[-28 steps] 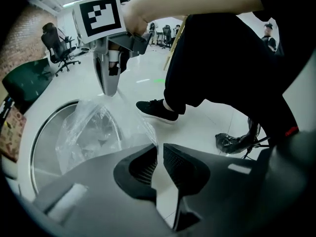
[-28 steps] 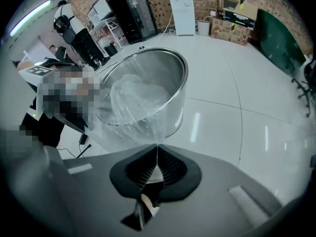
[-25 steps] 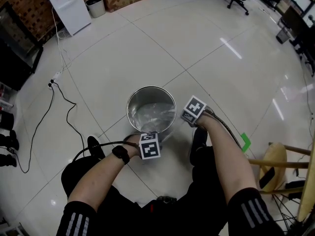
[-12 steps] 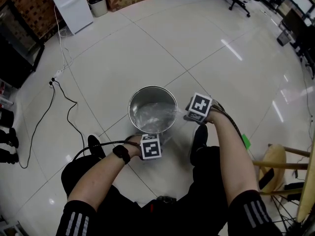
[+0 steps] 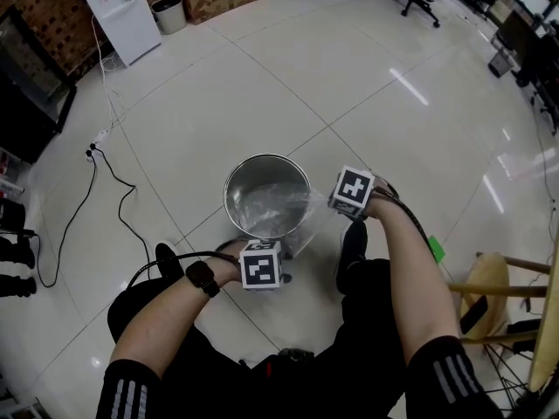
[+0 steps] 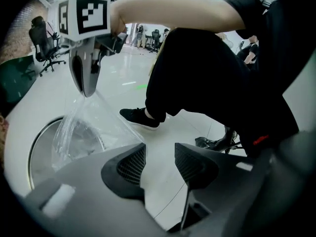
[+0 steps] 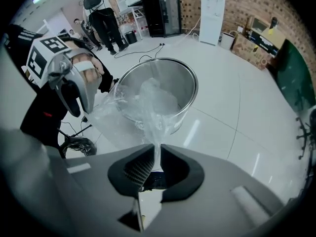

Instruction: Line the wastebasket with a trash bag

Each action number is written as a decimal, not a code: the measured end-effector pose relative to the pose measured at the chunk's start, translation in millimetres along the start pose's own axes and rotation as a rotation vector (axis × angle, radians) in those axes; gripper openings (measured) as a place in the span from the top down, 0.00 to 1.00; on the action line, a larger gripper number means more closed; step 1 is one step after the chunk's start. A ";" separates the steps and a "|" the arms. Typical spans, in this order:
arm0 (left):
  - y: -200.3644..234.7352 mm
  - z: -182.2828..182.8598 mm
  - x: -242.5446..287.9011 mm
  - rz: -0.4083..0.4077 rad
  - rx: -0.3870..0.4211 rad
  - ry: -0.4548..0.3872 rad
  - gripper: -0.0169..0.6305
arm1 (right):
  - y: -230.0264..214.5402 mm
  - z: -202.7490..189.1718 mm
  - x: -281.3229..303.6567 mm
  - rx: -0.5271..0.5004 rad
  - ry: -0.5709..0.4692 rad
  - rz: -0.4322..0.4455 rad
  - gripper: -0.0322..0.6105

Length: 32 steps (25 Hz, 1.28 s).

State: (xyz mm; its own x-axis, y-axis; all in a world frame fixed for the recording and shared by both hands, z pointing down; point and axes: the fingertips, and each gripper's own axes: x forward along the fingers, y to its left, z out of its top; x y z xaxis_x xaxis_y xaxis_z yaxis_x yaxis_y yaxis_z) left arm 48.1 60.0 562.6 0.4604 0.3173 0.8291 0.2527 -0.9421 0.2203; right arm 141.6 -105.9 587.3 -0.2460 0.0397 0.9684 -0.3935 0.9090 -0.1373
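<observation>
Fingers on right gripper (image 7: 157, 158) have just been closing & now pinch a thin twist of the clear trash bag (image 7: 148, 100) btwn them. Film runs from that pinch to the wastebasket (image 7: 191, 85). Fingers on left gripper (image 6: 158, 158) have just been opening. They stand moderately apart w/ nothing btwn them; bag film lies just beside one finger, not gripped.

Wastebasket stands upright on the tiled floor (image 5: 175, 129), just beside the person's shoe (image 5: 353, 251), well apart from the floor's far edges. Most of the bag sits bunched inside it, w/ one part drawn out over the rim on the right gripper's side.

Step in hand, as I judge it: get the bag mouth open & over the rim. To do it well:
- Right pinch firm, but no hauling; film looks thin & slippery, could tear or slide out.
- Left gripper needs a bite on the opposite edge of the mouth, single layer if poss., so the two pull apart rather than twist.
- Spread wide, then fold over the rim w/ even overhang.
- Bin is unheld; a sideways tug could tip it, so pull outward & down.
</observation>
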 end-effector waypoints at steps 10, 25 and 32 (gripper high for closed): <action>30.5 -5.5 -79.4 0.322 0.071 -0.036 0.64 | 2.1 -3.0 -3.3 0.017 -0.019 0.032 0.90; 154.6 -74.9 -90.5 0.467 -0.185 0.091 0.71 | -4.2 -1.9 -8.1 0.019 -0.040 0.009 0.93; 186.8 -82.8 -52.0 0.477 -0.147 0.125 0.60 | -6.5 1.4 -11.8 0.037 -0.069 0.023 0.93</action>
State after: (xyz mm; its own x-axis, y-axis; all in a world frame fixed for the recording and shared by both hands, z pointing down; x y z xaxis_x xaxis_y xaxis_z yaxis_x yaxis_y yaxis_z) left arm 1.0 -141.4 603.3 0.3879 -0.1583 0.9080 -0.0872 -0.9870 -0.1348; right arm 145.8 -112.9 576.4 -0.3150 0.0305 0.9486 -0.4190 0.8923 -0.1679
